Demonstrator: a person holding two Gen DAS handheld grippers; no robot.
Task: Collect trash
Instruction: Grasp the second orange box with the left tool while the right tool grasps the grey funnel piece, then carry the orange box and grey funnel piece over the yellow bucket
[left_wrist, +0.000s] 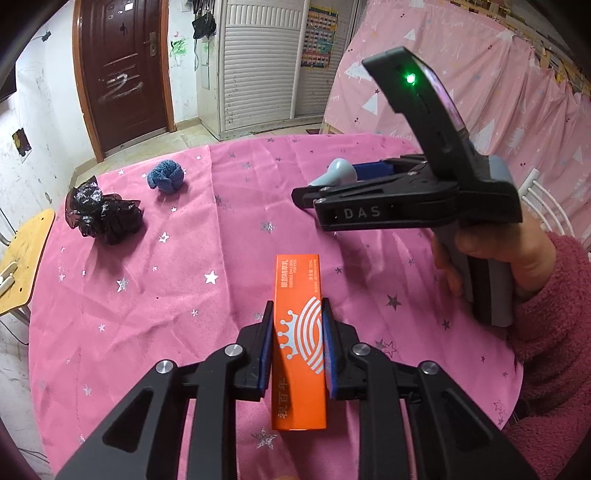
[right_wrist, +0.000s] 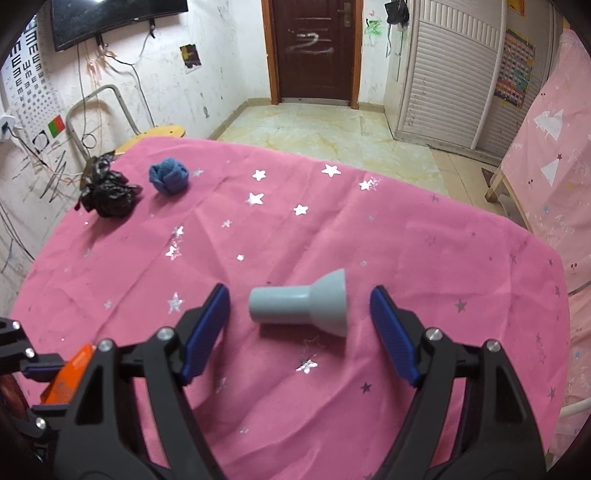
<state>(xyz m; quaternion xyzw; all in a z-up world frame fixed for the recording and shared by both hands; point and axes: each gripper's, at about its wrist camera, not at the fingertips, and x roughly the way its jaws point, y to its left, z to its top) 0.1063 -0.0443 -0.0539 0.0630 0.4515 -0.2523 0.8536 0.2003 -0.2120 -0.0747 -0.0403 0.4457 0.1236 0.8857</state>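
Observation:
My left gripper is shut on an orange box, gripping its long sides above the pink tablecloth; the box also shows at the left edge of the right wrist view. My right gripper is open, its blue pads on either side of a grey funnel-shaped plastic piece that lies on its side on the cloth. From the left wrist view the right gripper hangs over that grey piece. A crumpled black plastic bag and a blue cloth ball lie at the far left.
The table is covered by a pink star-print cloth. A yellow wooden chair stands at its left edge. A pink curtain hangs to the right. A brown door and a white louvred cabinet stand beyond the tiled floor.

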